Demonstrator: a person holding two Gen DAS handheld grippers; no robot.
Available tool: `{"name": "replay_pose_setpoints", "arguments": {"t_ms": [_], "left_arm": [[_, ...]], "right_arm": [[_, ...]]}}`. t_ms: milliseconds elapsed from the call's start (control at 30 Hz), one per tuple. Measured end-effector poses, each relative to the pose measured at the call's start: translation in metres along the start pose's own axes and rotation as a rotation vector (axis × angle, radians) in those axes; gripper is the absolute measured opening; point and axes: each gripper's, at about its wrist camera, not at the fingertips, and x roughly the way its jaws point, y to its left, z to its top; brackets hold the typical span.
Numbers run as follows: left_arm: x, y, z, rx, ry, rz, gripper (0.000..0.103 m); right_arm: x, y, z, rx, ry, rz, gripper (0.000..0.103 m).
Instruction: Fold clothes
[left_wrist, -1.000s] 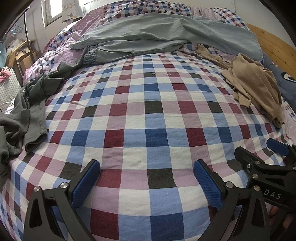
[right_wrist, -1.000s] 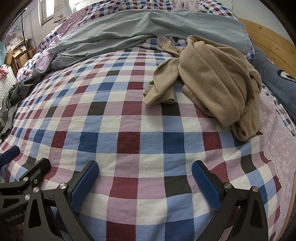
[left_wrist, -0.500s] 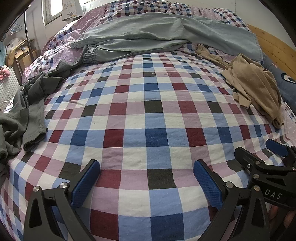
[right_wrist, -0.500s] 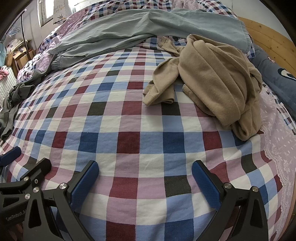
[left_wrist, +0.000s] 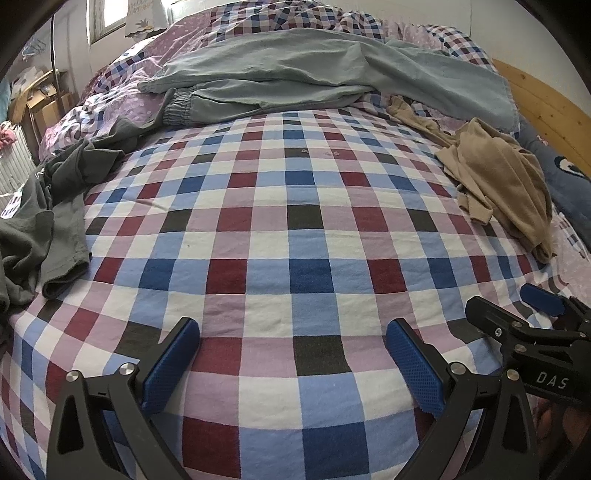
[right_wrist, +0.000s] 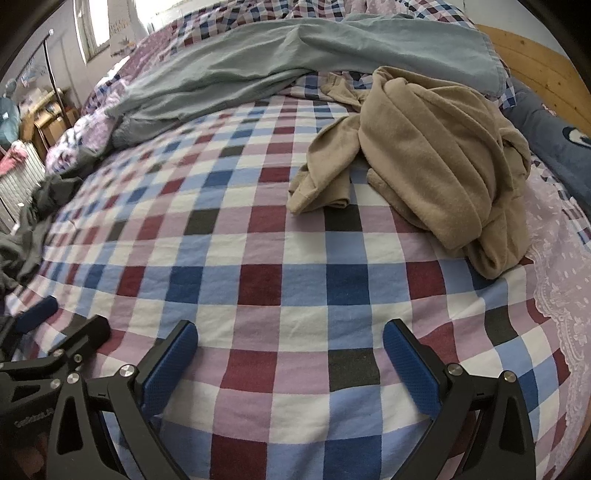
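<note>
— Here, what is seen on the bed (left_wrist: 295, 266)?

— A checked cover is spread over it; a tan garment (right_wrist: 436, 173) is heaped near the right edge, crumpled, with one sleeve trailed toward the middle; grey-green trousers (left_wrist: 295, 77) are laid across the far end, partly over the tan garment's far tip; a dark grey garment (left_wrist: 44, 229) is bunched at the left edge, part of it hung over the side.

— And how are the tongs held?

— The left tongs (left_wrist: 291, 354) are spread wide above the near edge of the bed, and nothing is gripped between the blue pads (left_wrist: 415, 373); the right tongs (right_wrist: 290, 354) are likewise held wide apart and empty, near the same edge, with the tan garment well ahead of them; each pair is glimpsed beside the other in the opposite view. No clothing is touched by either.
</note>
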Motion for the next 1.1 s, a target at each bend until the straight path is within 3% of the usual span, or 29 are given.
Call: {"name": "replay_pose_setpoints", "arguments": {"t_ms": [67, 200, 300, 433, 633, 733, 933, 1100], "left_arm": [[-0.001, 0.002, 0.000, -0.013, -0.006, -0.014, 0.102], [-0.004, 0.007, 0.001, -0.052, -0.021, -0.057, 0.102], [-0.008, 0.009, 0.003, -0.085, -0.034, -0.106, 0.102], [-0.013, 0.006, 0.003, -0.121, -0.051, -0.190, 0.102], [-0.016, -0.001, 0.004, -0.115, -0.052, -0.247, 0.101], [-0.016, -0.002, 0.005, -0.115, -0.049, -0.258, 0.101], [-0.018, 0.000, 0.004, -0.122, -0.046, -0.278, 0.101], [-0.020, 0.004, 0.004, -0.128, -0.042, -0.298, 0.101]], "right_arm": [[-0.006, -0.004, -0.001, 0.011, -0.017, 0.037, 0.101], [-0.017, -0.015, -0.001, 0.016, -0.045, 0.082, 0.087], [-0.031, -0.039, 0.002, 0.041, -0.095, 0.062, 0.084], [-0.048, -0.084, 0.003, 0.115, -0.150, -0.014, 0.064], [-0.052, -0.151, -0.007, 0.315, -0.139, -0.047, 0.042], [-0.050, -0.148, -0.007, 0.292, -0.133, -0.065, 0.042], [-0.040, -0.111, 0.007, 0.126, -0.140, -0.125, 0.042], [-0.018, -0.104, 0.011, 0.088, -0.068, -0.175, 0.040]]}}
